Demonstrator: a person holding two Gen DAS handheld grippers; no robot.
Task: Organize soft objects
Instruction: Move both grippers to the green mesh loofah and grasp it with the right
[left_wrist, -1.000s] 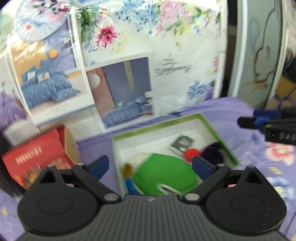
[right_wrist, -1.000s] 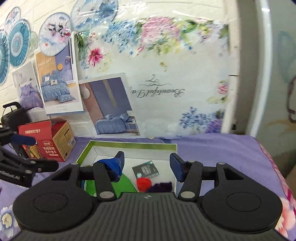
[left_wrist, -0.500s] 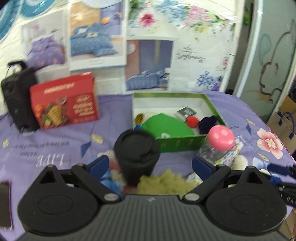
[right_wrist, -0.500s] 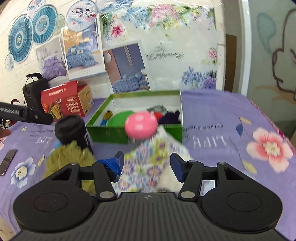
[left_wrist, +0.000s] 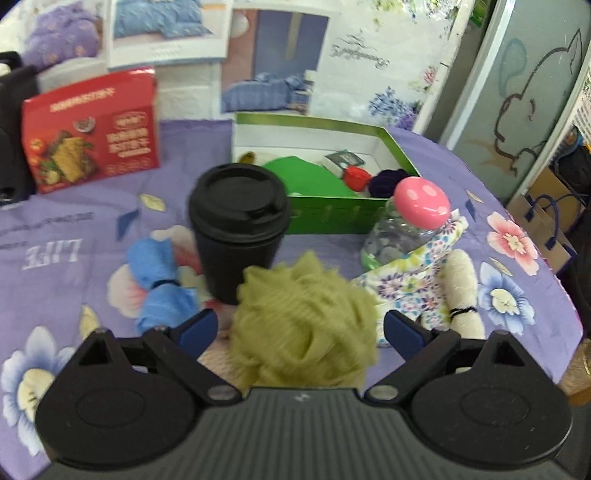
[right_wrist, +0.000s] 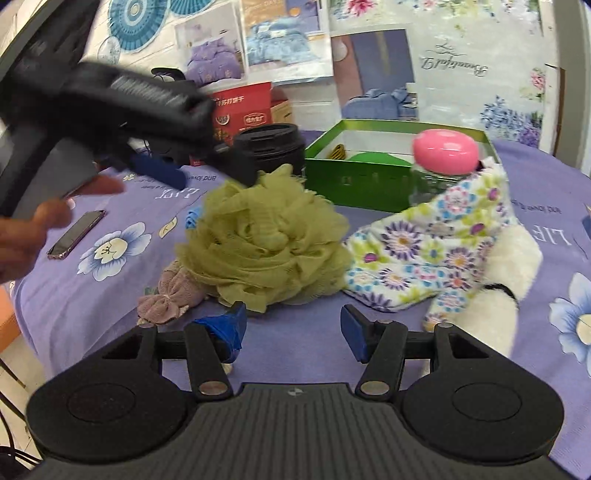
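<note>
An olive-green mesh pouf (left_wrist: 303, 328) lies on the purple flowered cloth, between the wide-apart fingers of my left gripper (left_wrist: 299, 328), which is open. In the right wrist view the left gripper (right_wrist: 216, 182) hangs at the top of the pouf (right_wrist: 266, 243), one fingertip touching its upper edge. My right gripper (right_wrist: 291, 326) is open and empty, just in front of the pouf. A floral cloth (right_wrist: 436, 243) with a white plush roll (right_wrist: 506, 273) lies to the right. A tied blue cloth (left_wrist: 159, 273) and a dusty-pink bow cloth (right_wrist: 166, 299) lie to the left.
A black lidded cup (left_wrist: 238, 225) stands right behind the pouf, a jar with a pink lid (left_wrist: 421, 206) beside it. The green box (left_wrist: 332, 218) behind holds a green item and small things. A red carton (left_wrist: 92, 129) is at back left. A phone (right_wrist: 75, 234) and a hand (right_wrist: 29, 229) are at left.
Both grippers have drawn back from the green box and come down to the pile at the front. The left gripper now straddles the olive pouf; both stayed open.
</note>
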